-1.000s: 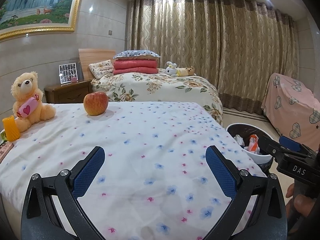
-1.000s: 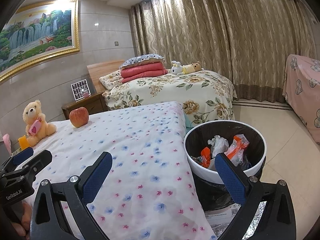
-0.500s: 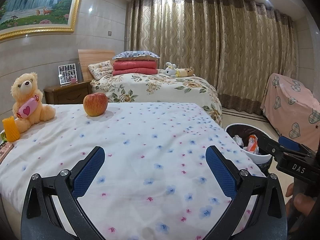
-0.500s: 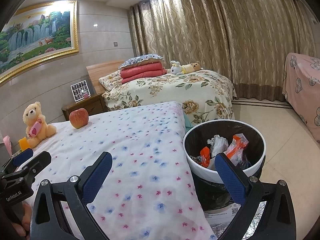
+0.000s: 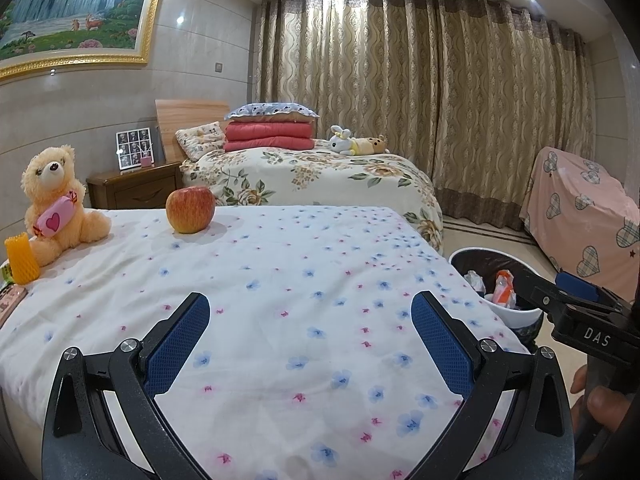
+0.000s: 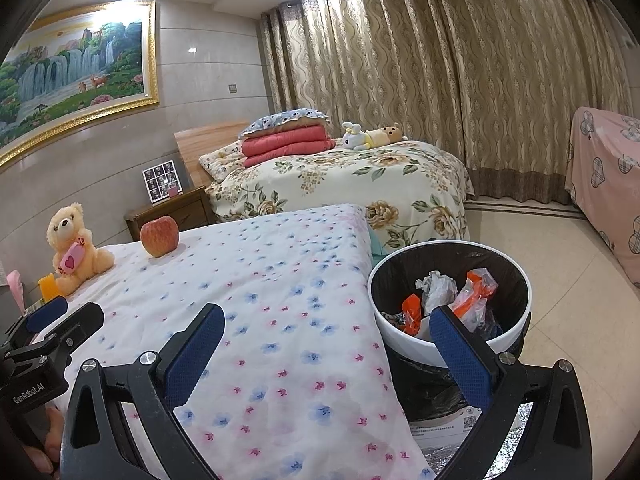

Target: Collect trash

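Observation:
A white trash bin with a black liner [image 6: 516,350] stands on the floor at the bed's right side and holds crumpled white paper [image 6: 436,288] and orange wrappers [image 6: 474,300]. It also shows in the left wrist view [image 5: 472,258]. My left gripper [image 5: 310,338] is open and empty above the flowered bedsheet [image 5: 280,280]. My right gripper [image 6: 326,346] is open and empty over the bed's right edge, its right finger in front of the bin.
On the bed stand a red apple [image 5: 190,209], a teddy bear [image 5: 54,200] and an orange object [image 5: 20,258] at the far left. A second bed [image 5: 320,172], a nightstand [image 5: 134,188] and a pink covered chair [image 5: 580,208] lie beyond.
Both grippers have drifted back slightly; the scene looks a little farther away. Nothing was grasped or let go.

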### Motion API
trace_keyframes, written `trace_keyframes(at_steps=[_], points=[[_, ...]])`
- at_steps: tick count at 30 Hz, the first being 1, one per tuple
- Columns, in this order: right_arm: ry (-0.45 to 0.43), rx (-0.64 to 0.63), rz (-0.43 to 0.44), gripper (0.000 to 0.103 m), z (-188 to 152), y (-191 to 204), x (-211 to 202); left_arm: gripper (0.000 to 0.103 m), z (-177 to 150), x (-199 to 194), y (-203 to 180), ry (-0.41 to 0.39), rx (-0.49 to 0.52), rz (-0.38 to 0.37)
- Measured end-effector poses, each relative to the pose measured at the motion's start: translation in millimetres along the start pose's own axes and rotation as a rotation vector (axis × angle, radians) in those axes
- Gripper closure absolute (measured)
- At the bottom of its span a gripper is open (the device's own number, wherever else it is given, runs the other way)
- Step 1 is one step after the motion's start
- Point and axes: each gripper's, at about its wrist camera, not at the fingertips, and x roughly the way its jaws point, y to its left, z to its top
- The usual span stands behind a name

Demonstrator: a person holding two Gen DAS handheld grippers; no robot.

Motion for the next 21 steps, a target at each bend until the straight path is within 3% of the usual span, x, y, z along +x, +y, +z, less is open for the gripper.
trace_keyframes(at_steps=[21], points=[[0.021, -0.007, 0.01, 0.0, 0.6, 4.7, 2.5, 0.0, -1.0, -0.2, 0.7, 0.014, -0.018, -0.01]])
